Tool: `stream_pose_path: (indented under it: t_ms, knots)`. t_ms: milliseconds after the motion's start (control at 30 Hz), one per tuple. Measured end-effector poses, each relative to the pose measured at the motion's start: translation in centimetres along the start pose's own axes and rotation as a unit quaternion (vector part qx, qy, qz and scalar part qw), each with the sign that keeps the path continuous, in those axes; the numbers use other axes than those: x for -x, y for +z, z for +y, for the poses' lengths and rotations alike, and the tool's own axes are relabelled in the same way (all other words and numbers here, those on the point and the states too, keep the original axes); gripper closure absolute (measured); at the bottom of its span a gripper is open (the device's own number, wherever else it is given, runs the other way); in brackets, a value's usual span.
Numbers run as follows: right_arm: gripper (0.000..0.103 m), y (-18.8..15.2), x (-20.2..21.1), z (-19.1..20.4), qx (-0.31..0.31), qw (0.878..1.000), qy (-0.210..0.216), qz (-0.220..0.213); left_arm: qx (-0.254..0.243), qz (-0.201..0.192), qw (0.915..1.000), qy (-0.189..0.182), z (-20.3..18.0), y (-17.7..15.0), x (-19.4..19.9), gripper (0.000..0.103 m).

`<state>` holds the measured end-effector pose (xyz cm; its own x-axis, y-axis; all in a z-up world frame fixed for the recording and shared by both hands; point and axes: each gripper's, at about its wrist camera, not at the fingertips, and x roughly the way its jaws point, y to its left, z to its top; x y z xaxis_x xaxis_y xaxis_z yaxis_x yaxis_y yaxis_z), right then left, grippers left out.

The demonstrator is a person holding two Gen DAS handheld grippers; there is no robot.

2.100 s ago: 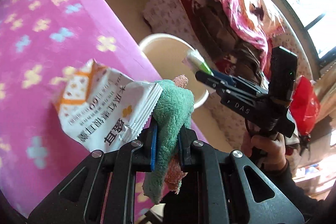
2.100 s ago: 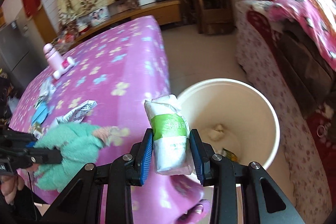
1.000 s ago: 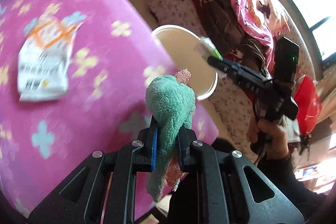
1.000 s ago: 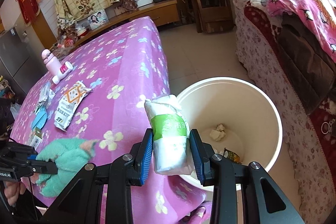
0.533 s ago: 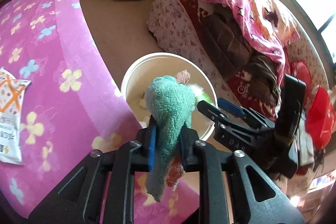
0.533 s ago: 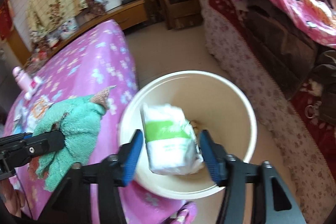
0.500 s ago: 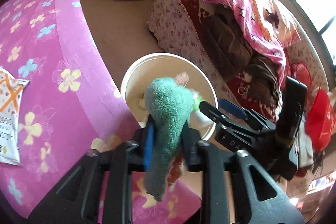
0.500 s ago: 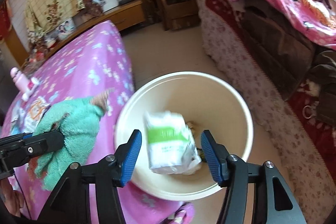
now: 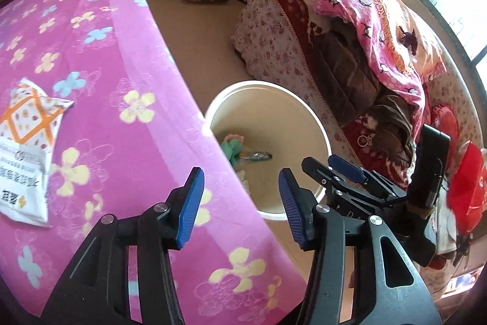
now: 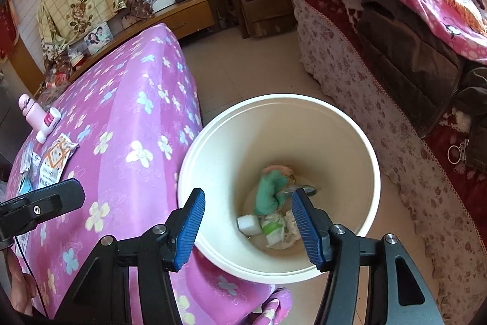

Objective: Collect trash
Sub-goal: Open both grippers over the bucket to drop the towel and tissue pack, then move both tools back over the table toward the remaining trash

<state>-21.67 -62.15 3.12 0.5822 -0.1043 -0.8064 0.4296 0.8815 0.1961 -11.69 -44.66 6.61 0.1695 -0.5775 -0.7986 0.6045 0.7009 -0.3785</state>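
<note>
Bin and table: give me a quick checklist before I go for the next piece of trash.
1. Left tongs empty: ok, nothing between them, jaws opening.
2. Right tongs empty: ok, open with nothing held.
3. Green cloth inside the bin: ok, it lies at the bottom.
4. Green-and-white packet inside the bin: ok, beside the cloth.
5. Trash left on the table: not ok, an orange-and-white wrapper lies there, with more wrappers near the far edge.
6. Room left in the bin: ok, only the bottom is covered.
</note>
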Motion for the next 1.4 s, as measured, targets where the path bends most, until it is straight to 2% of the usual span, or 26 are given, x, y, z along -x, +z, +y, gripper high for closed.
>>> stream_pose_path:
  t_ms: [500, 933, 1200, 1400]
  knots:
    - [0.042, -1.3, 1.7, 5.7, 0.034, 0.999, 0.017, -0.004, 0.006, -0.029, 0.9970, 0.072, 4.2, -3.4, 5.2, 0.054]
    - [0.040, -2.3, 2.9, 12.8, 0.085, 0.996, 0.036, -0.006, 0.049, -0.048, 0.9930, 0.096, 11.3, -7.7, 12.4, 0.054]
    - [0.040, -3.4, 2.8, 17.4, 0.115, 0.991, 0.064, 0.004, 0.059, -0.044, 0.9916, 0.106, 15.7, -11.5, 18.1, 0.054]
    - [0.037, -4.3, 2.4, 21.0, 0.139, 0.986, 0.090, 0.019, 0.077, -0.032, 0.9901, 0.113, 19.0, -14.9, 21.6, 0.048]
